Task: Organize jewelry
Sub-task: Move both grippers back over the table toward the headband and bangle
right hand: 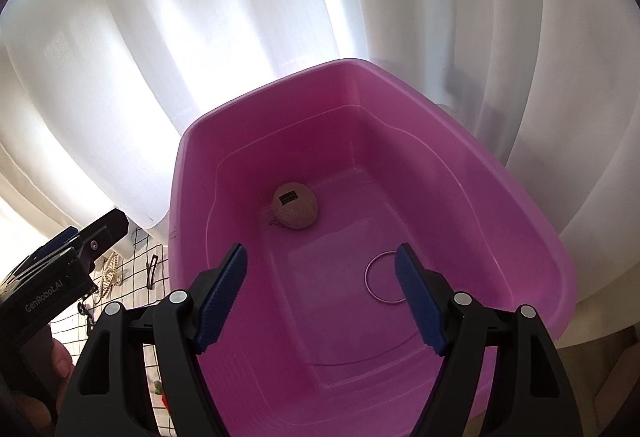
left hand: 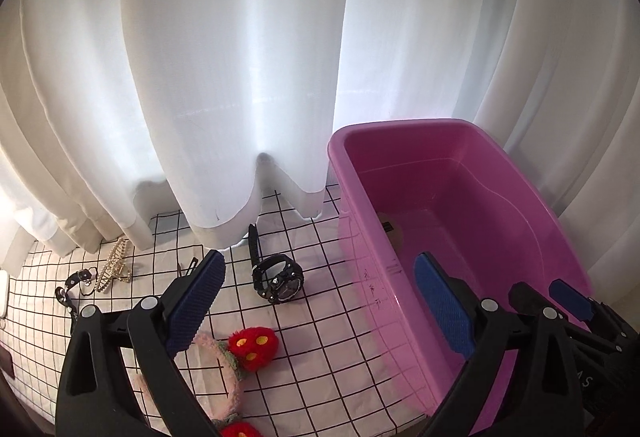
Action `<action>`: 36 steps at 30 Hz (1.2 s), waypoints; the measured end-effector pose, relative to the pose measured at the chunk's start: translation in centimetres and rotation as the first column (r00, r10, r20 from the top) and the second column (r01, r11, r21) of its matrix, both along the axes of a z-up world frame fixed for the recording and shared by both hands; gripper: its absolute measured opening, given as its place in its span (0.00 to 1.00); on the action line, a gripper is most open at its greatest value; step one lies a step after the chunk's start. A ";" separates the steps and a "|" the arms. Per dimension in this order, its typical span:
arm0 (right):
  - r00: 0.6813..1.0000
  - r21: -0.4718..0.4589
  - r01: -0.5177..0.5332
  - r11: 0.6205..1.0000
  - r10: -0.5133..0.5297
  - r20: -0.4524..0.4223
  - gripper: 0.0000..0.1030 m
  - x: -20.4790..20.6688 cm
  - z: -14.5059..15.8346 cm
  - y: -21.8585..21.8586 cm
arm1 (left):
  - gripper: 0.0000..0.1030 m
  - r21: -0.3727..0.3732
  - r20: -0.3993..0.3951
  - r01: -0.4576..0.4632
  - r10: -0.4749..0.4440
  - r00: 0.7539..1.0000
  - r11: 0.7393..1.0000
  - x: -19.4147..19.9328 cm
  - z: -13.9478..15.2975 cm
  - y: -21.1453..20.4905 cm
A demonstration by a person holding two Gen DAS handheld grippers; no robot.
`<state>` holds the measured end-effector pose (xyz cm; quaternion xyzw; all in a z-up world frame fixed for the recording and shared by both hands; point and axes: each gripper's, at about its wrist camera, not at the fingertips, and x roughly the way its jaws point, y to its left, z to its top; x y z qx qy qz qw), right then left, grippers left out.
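Both claws are hanging spread and empty. The right claw (right hand: 320, 301) is hovering over the pink tub (right hand: 560, 261), which is already holding a thin ring-shaped bangle (right hand: 370, 283) and a round beige puff (right hand: 295, 210). The left claw (left hand: 320, 301) is straddling the tub's near wall, one finger over the checked desk (left hand: 320, 349), the other inside the tub. The black watch (left hand: 278, 277) is lying on the desk ahead of the left claw, just beside the left finger's tip, strap running away toward the curtain (left hand: 240, 77). So the left claw is nearer; likely next pick. A gold hair claw clip (left hand: 114, 267), a black strap piece (left hand: 74, 283) and a red plush headband (left hand: 250, 345) are also waiting on the desk, left of the watch.
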<state>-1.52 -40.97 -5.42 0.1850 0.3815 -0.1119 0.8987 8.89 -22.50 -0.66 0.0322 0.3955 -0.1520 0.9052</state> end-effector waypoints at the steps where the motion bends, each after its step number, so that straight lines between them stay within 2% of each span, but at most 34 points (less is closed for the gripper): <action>1: 1.000 0.001 -0.013 1.000 0.013 0.004 0.71 -0.1 0.1 0.5 | 0.92 -0.006 -0.002 -0.007 0.007 1.000 1.000 -0.3 -0.1 0.8; 5: 0.997 -0.005 -0.068 0.998 0.068 0.025 0.71 -0.5 0.5 3.2 | 0.92 -0.026 -0.018 -0.012 0.011 1.000 1.000 -1.2 -0.4 4.4; 8: 0.993 -0.017 -0.114 0.993 0.114 0.037 0.71 -0.8 0.9 5.2 | 0.92 -0.015 -0.003 -0.033 0.033 0.999 0.999 -2.5 -0.6 7.8; 14: 0.975 -0.026 -0.207 0.978 0.208 0.074 0.71 -0.9 1.7 9.8 | 0.92 0.005 -0.011 -0.134 0.134 0.991 0.991 -4.3 -1.4 17.6; 19: 0.956 -0.036 -0.280 0.959 0.282 0.078 0.71 -0.5 2.5 13.9 | 0.92 0.033 -0.035 -0.272 0.273 0.961 0.962 -4.9 -2.0 25.8; 24: 0.937 -0.027 -0.344 0.939 0.345 0.050 0.71 0.5 2.1 17.5 | 0.92 0.056 -0.068 -0.359 0.362 0.930 0.932 -5.7 -4.0 31.3; 29: 0.916 -0.022 -0.401 0.916 0.401 -0.004 0.71 1.5 0.0 20.8 | 0.92 0.061 -0.150 -0.365 0.370 0.917 0.929 -6.9 -7.9 33.4; 36: 0.904 0.030 -0.405 0.914 0.406 -0.132 0.71 3.0 -5.9 23.2 | 0.92 0.050 -0.244 -0.333 0.335 0.910 0.941 -7.7 -13.6 32.1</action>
